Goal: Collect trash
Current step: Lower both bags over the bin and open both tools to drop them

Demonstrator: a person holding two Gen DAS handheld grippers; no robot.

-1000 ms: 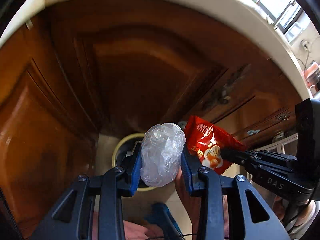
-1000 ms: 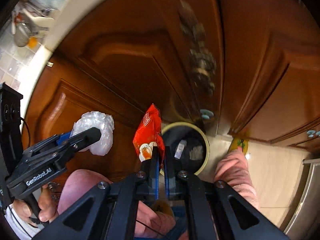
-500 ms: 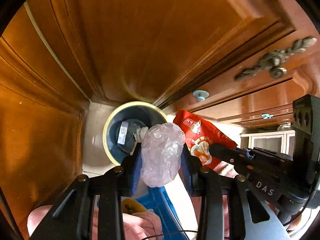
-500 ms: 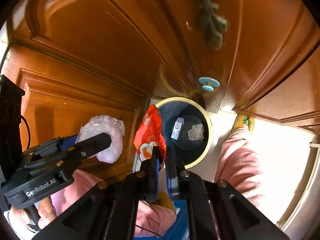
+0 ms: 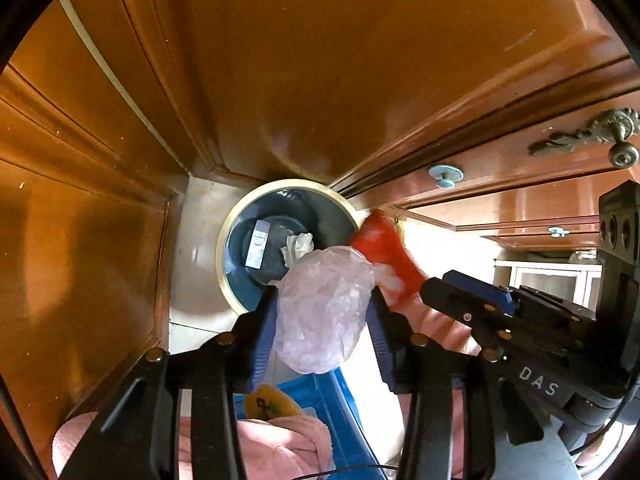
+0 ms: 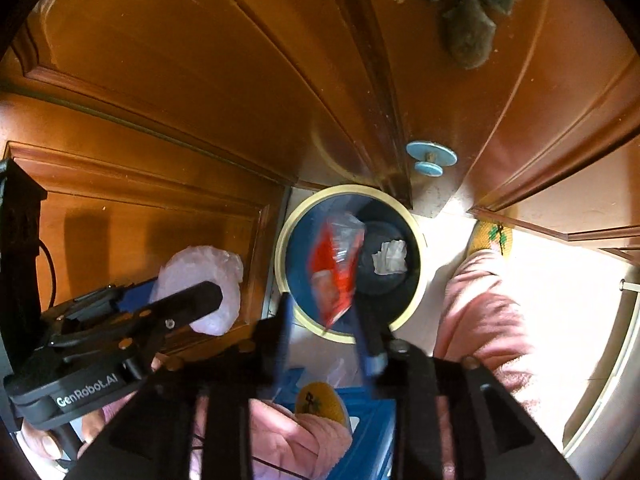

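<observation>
Fingers of right gripper [image 6: 322, 312] opening, red snack wrapper [image 6: 334, 270] free between them over trash bin [image 6: 414, 296] at 12 o'clock; left gripper [image 5: 322, 316] fingers opening around crumpled plastic wad [image 5: 324, 308], bin at 11 o'clock.

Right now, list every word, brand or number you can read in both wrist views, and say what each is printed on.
"DAS": white letters on the black body of the right gripper, seen from the left wrist.
"GenRobot.AI": white letters on the black body of the left gripper, seen from the right wrist.
Red snack wrapper: print blurred, unreadable.
Small white packet inside the round dark-blue bin: print too small.
</observation>
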